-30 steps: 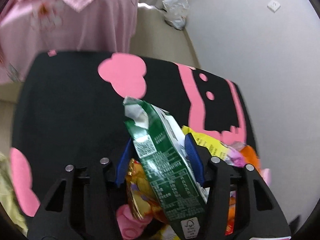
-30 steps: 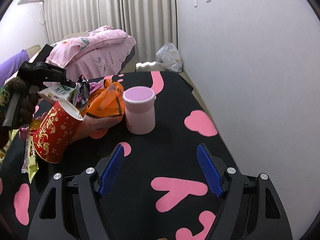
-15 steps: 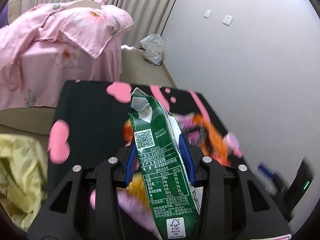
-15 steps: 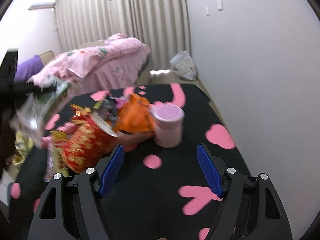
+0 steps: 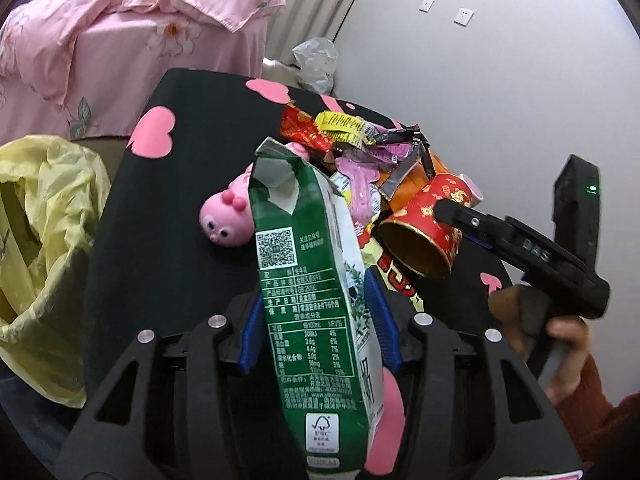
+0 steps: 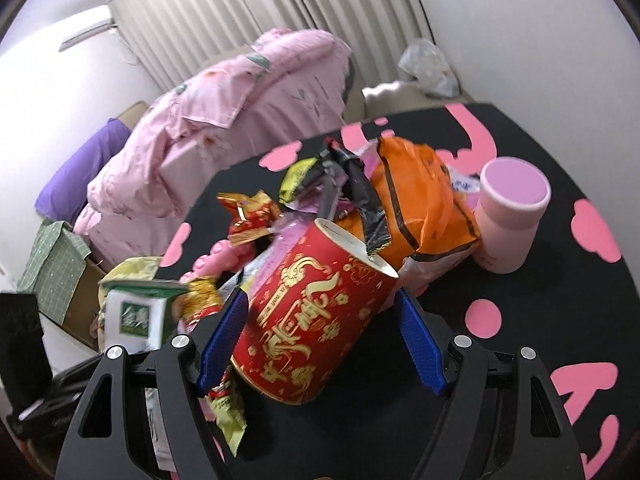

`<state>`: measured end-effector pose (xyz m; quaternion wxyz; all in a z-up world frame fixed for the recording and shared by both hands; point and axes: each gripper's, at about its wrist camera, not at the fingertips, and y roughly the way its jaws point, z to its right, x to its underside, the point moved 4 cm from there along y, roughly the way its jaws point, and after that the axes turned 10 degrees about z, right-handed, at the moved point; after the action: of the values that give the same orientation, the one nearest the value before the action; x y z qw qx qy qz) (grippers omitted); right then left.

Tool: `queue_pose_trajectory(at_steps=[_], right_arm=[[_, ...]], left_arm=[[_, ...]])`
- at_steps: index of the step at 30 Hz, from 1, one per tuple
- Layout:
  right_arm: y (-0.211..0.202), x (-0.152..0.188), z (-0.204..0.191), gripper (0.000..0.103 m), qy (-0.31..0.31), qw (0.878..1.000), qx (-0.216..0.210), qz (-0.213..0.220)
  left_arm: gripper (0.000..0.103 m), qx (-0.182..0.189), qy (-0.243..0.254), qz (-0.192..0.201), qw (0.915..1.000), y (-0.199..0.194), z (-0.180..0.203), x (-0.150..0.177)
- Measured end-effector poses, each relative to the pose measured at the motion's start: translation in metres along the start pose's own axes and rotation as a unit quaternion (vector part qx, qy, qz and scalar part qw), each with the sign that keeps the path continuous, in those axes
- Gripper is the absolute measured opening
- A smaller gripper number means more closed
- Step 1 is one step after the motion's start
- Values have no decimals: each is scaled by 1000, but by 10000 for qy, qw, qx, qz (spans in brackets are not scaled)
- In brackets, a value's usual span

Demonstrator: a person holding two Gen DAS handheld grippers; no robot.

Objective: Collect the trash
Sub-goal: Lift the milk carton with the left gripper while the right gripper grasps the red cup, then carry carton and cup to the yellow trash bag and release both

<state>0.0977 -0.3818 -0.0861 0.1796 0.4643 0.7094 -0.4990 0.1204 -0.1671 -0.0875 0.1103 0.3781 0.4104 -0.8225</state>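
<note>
Left wrist view, foreground: the left gripper [image 5: 316, 320] is clenched on a green milk carton [image 5: 316, 300], whose torn spout points up the frame; the blue pads press its two sides at lower centre. Right wrist view, foreground: the right gripper [image 6: 320, 344] stands wide, its blue pads flanking a red paper cup [image 6: 316, 316] that lies tilted with its rim toward the upper right. The left pad appears to touch the cup wall; the right pad stands clear of it, so the cup is straddled but not yet held.

Risks, as judged from this moment. The cup is thin-walled and lies on loose wrappers: a hard squeeze could crush it, and a squeeze low on its tapered body could make it slip forward out of the jaws. A black-and-silver wrapper [image 6: 364, 208] hangs over the cup's rim and could be dragged along or spilled. The carton's open spout could drip if it tips toward the yellow trash bag [image 5: 44, 240] at the left edge of the left wrist view.

Middle distance: an orange packet [image 6: 416, 200] and a pink lidded jar [image 6: 508, 216] sit right of the cup; a pink toy [image 5: 228, 220] lies left of the carton. All rest on the black table [image 5: 192, 168] with pink hearts. Far: pink bedding [image 6: 240, 112] and curtains.
</note>
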Motion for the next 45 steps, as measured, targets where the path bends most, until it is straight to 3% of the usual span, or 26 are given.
queue_pose_trajectory(at_steps=[5, 12, 14, 18, 23, 26, 32, 38, 40, 43, 45], right_arm=[[-20, -3, -8, 50, -584, 9980, 82, 233], [-54, 7, 4, 50, -1001, 9936, 340, 397], [-59, 10, 5, 50, -1092, 9926, 353, 397], [-63, 13, 8, 50, -1163, 9916, 387, 412], [-62, 15, 13, 50, -1027, 9936, 282, 376], [-63, 20, 13, 50, -1053, 9932, 264, 409], [-70, 19, 14, 50, -1057, 9930, 233, 475], [-79, 13, 15, 50, -1001, 9928, 248, 609], [-81, 13, 13, 50, -1023, 9924, 240, 640], [-83, 11, 10, 50, -1096, 9914, 234, 679], [-82, 11, 6, 50, -1158, 9906, 241, 686]], left_arm=[[45, 121, -199, -114, 9997, -8, -12, -4], [45, 78, -539, -303, 9981, 7, -31, -24], [45, -39, -621, -489, 9969, 20, -38, -27], [45, 125, -795, -923, 9925, 38, -40, -28], [45, 22, -561, -1424, 9882, 51, -31, -23], [45, 174, -527, -1622, 9852, 54, -27, -16], [37, 317, -535, -1188, 9910, 33, -19, -19], [33, 241, -3, -131, 9996, -16, 12, -43], [18, 110, 290, 291, 9991, -33, 21, -51], [16, -77, 587, 752, 9954, -53, 27, -59], [16, -91, 657, 751, 9950, -53, 28, -59]])
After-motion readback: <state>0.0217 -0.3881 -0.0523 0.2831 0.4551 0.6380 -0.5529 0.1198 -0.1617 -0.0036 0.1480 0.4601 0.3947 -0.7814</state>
